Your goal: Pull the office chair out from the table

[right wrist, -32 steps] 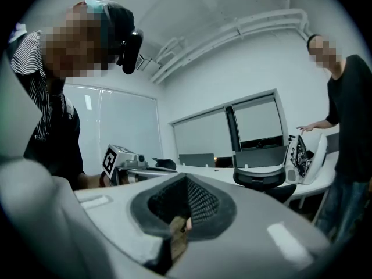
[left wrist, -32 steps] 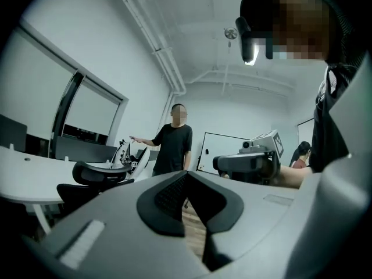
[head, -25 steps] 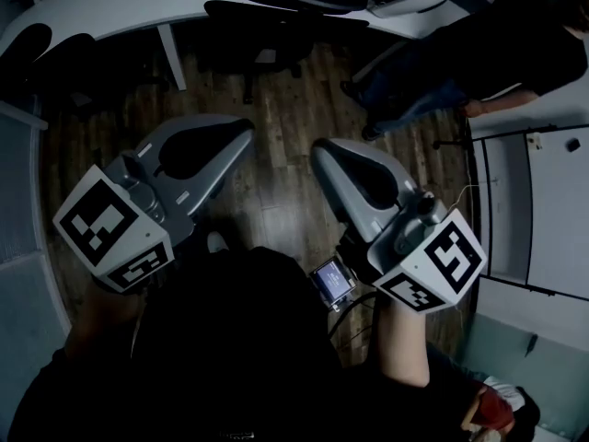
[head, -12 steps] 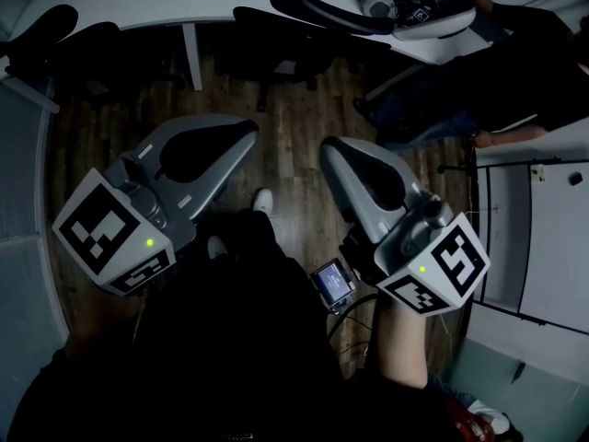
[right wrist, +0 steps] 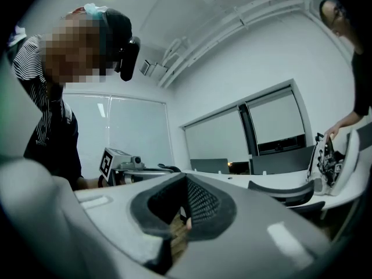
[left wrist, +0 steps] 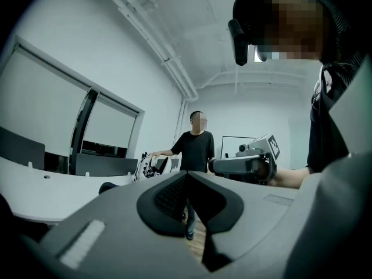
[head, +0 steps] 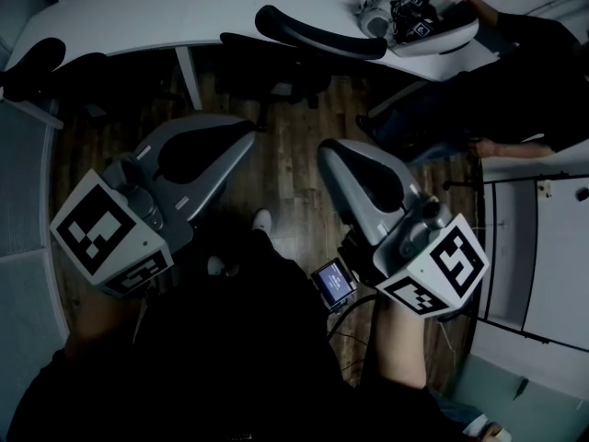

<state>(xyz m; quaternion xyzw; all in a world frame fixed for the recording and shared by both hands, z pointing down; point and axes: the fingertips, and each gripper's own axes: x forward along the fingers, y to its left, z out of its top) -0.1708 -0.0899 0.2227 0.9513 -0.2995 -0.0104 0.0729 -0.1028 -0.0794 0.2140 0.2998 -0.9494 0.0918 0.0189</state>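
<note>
At the far left, a dark chair (head: 37, 63) sat against the left end of the curved white desk (head: 138, 7), which ran across the top of the head view. Below it, over the wooden floor (head: 285, 145), the left gripper (head: 237, 134) was held out level with its jaws pressed together and nothing between them; its own view showed the two dark pads meeting in a line. The wearer's pale shoe (head: 262, 221) showed on the floor between the two grippers. The office chair (head: 317, 33) stood tucked in at the desk's near edge, towards the right end, its black curved backrest lying along that edge and its seat in shadow under the top, well apart from both grippers. The right gripper (head: 331, 155) pointed the same way beside the left one, its jaws likewise closed on nothing. A small lit screen (head: 333, 281) hung just below it, near the wearer's body. At the desk's right end lay a piece of white gear (head: 423, 26), and a second person (head: 515, 72) in dark clothes stood beside that corner with a hand resting on it.
</note>
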